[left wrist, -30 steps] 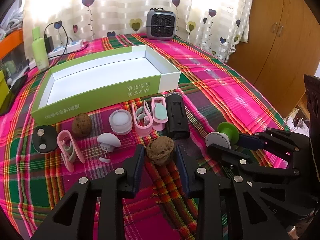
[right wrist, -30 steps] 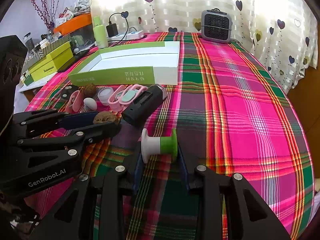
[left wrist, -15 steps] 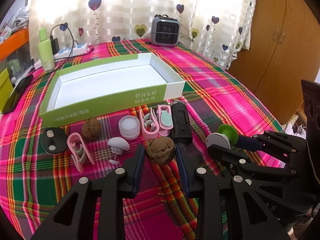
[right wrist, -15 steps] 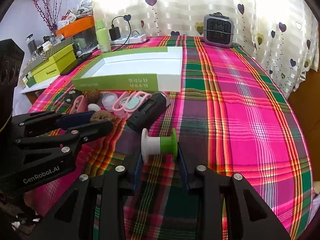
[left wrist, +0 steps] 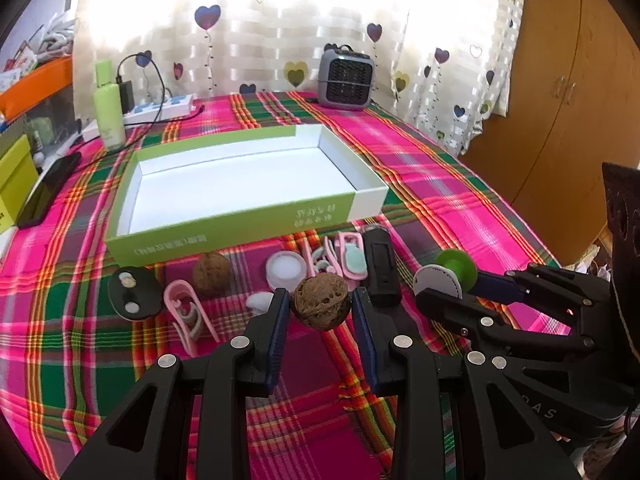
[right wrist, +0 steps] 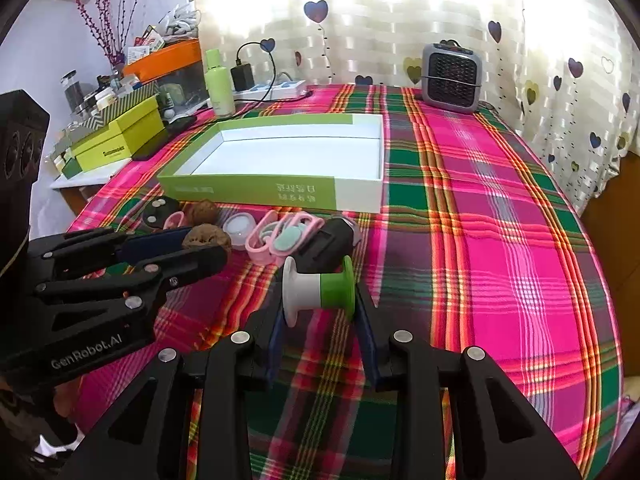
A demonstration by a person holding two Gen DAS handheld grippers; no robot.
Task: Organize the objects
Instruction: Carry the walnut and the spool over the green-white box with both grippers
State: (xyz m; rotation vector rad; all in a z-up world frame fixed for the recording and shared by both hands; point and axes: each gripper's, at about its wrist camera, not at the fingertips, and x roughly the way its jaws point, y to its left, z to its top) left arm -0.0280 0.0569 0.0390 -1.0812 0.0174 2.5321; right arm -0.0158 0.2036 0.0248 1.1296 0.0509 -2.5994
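My left tool (left wrist: 321, 306) squeezes a brown walnut (left wrist: 321, 305) between its two blue pads, and the walnut hangs a little above the worktop (left wrist: 440, 184) with its pink and green checked cloth. My right tool (right wrist: 319, 300) grips a spool (right wrist: 318, 292) by its ends; the spool is white on one side and green on the other. In the left view, the right tool sits at 3 o'clock from the walnut. The open green and white box (left wrist: 248, 216) lies at 12 o'clock from the walnut, and I see nothing inside it. In a row just in front of the box lie a second walnut (left wrist: 211, 273), a small white jar (left wrist: 286, 271), pink clips (left wrist: 340, 256) and a black block (left wrist: 380, 268). At 9 o'clock from the held walnut lie another pink clip (left wrist: 186, 314) and a black disc (left wrist: 134, 294). A grey heater (left wrist: 346, 79) stands at the far edge, by the heart curtain (left wrist: 280, 20).
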